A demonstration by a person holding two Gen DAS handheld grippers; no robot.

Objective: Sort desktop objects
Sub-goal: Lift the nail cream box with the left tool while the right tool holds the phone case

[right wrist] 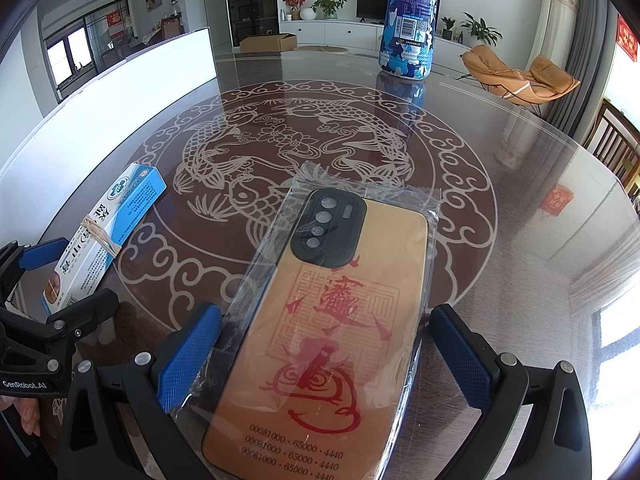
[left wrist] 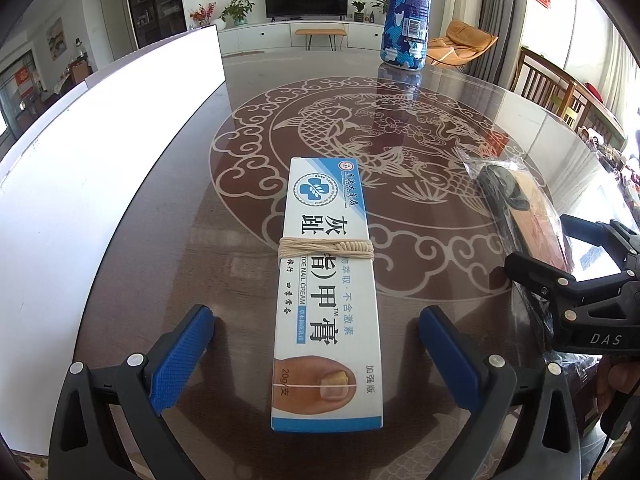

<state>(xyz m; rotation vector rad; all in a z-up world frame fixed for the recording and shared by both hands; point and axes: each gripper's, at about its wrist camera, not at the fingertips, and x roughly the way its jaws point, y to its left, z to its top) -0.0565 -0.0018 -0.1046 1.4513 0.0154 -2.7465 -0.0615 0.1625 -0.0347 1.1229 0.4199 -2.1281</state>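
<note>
A white and blue nail cream box (left wrist: 326, 288) with a rubber band around it lies on the glass table, between the open fingers of my left gripper (left wrist: 316, 344); the pads do not touch it. It also shows in the right wrist view (right wrist: 100, 236). A gold phone case in a clear plastic bag (right wrist: 320, 332) lies between the open fingers of my right gripper (right wrist: 326, 356); the left pad (right wrist: 188, 356) touches the bag's edge. The case also shows in the left wrist view (left wrist: 528, 216), with my right gripper (left wrist: 572, 296) over it.
A tall blue and white camouflage bottle (left wrist: 406, 12) stands at the far side of the table (left wrist: 180, 240), also in the right wrist view (right wrist: 410, 16). A long white box (left wrist: 100, 152) runs along the table's left side. Chairs stand beyond the right edge.
</note>
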